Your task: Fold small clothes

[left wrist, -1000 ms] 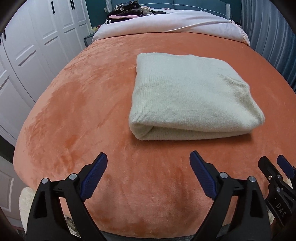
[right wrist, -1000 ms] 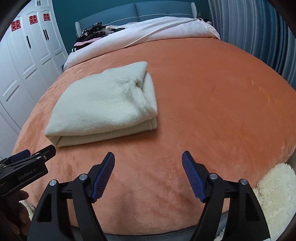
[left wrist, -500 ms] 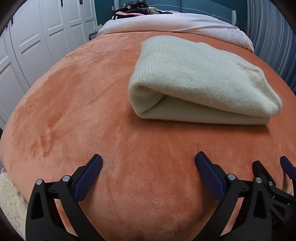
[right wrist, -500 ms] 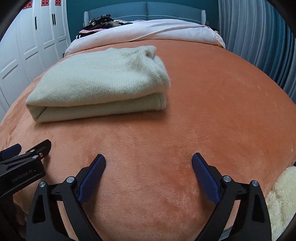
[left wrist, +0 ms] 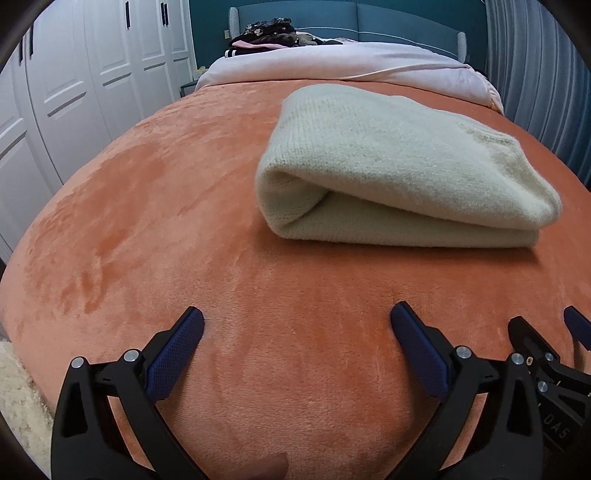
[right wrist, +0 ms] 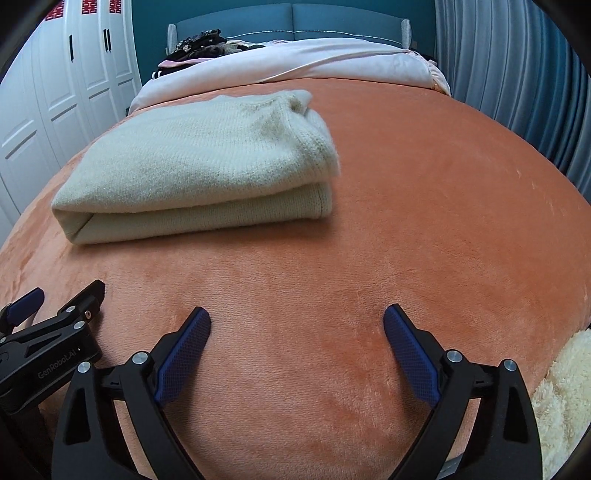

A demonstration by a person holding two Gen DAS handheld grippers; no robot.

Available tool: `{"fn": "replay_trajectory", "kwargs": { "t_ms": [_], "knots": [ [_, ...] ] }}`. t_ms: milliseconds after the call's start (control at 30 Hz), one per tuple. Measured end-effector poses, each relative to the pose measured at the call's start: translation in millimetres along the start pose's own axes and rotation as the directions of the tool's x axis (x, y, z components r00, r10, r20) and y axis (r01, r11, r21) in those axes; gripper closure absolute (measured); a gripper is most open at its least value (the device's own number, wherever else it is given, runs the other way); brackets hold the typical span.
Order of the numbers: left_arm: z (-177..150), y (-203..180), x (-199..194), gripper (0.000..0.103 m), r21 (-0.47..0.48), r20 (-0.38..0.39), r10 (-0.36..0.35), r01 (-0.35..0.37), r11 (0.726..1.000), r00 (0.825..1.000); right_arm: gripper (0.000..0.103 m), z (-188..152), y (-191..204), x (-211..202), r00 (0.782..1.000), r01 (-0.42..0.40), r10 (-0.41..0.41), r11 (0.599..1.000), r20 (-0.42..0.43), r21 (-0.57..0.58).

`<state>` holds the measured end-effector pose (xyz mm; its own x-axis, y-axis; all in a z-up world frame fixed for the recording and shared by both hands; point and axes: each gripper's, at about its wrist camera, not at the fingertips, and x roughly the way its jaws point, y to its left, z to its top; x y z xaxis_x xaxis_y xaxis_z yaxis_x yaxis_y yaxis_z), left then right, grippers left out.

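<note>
A cream knitted sweater (left wrist: 388, 166) lies folded into a thick rectangle on the orange plush blanket (left wrist: 166, 221); the right wrist view shows the sweater (right wrist: 207, 166) toward the left. My left gripper (left wrist: 297, 319) hovers low over the blanket in front of the sweater's near fold, open wide, nothing between its blue pads. My right gripper (right wrist: 297, 317) sits beside it, also open wide and empty, in front of the sweater's right end. Each gripper shows at the edge of the other's view: the right gripper (left wrist: 546, 332) and the left gripper (right wrist: 55, 299).
A pale pink duvet (left wrist: 351, 62) covers the far end of the bed, with a dark pile of clothes (left wrist: 269, 33) by the blue headboard. White wardrobe doors (left wrist: 74, 92) stand left, grey-blue curtains (right wrist: 517, 74) right. A fluffy cream rug (right wrist: 561, 387) lies below the bed's edge.
Both grippers have sunk toward the blanket, so the sweater now looks nearer and flatter in view. The right jaws have spread wider; the left opened slightly more.
</note>
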<state>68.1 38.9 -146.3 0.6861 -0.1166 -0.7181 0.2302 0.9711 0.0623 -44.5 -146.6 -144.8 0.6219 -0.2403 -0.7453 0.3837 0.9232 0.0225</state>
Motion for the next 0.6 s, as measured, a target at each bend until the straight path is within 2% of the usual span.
{"fn": "replay_trajectory", "kwargs": {
  "t_ms": [67,600],
  "knots": [
    [-1.0,-0.9,-0.5,0.005,-0.002,0.0,-0.001,0.001,1.0,1.0,0.005,-0.9,1.4,0.6,1.0,-0.008,0.008,1.0,-0.006,-0.002],
    [0.4,-2.8,-0.1,0.005,-0.002,0.009,0.002,-0.002,1.0,1.0,0.005,-3.5,5.9,-0.3,1.0,0.001,-0.001,1.0,-0.006,-0.004]
  ]
}}
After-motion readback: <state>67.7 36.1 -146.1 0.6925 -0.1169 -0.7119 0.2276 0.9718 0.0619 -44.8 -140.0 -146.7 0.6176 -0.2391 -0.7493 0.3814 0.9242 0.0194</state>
